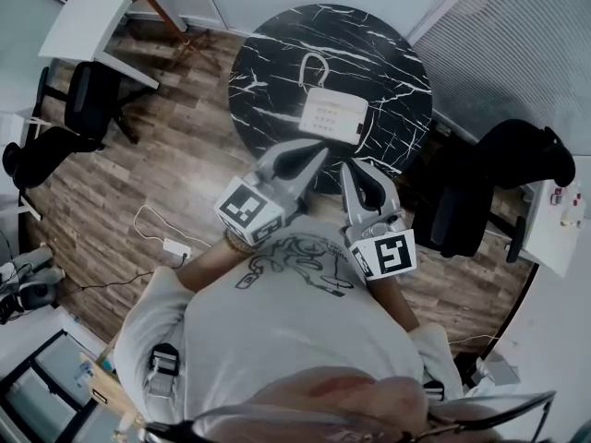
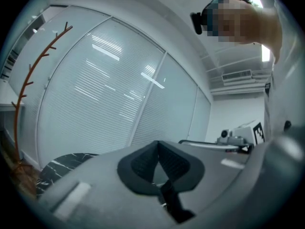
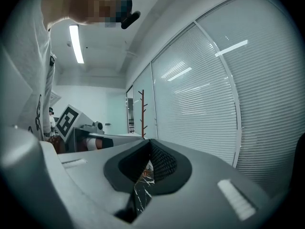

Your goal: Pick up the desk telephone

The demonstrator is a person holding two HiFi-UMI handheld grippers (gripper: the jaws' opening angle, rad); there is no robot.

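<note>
A white desk telephone [image 1: 331, 115] sits on the round black marble table [image 1: 268, 53], its curled cord [image 1: 314, 63] looping toward the far side. My left gripper [image 1: 309, 152] and right gripper [image 1: 349, 169] are held side by side at the table's near edge, just short of the phone and apart from it. Both are shut with nothing between their tips. In the left gripper view the dark pads of my left gripper [image 2: 157, 144] meet at the tip, and a slice of the table [image 2: 66, 161] shows at the lower left. My right gripper [image 3: 148, 144] looks the same in its own view. The phone is in neither gripper view.
Black office chairs stand at the left [image 1: 92, 100] and at the right [image 1: 517, 155] of the table. A white desk [image 1: 92, 12] and a red-brown coat stand [image 2: 28, 80] are at the far left. A glass wall with blinds [image 1: 517, 44] runs behind. A power strip with its cable [image 1: 175, 245] lies on the wood floor.
</note>
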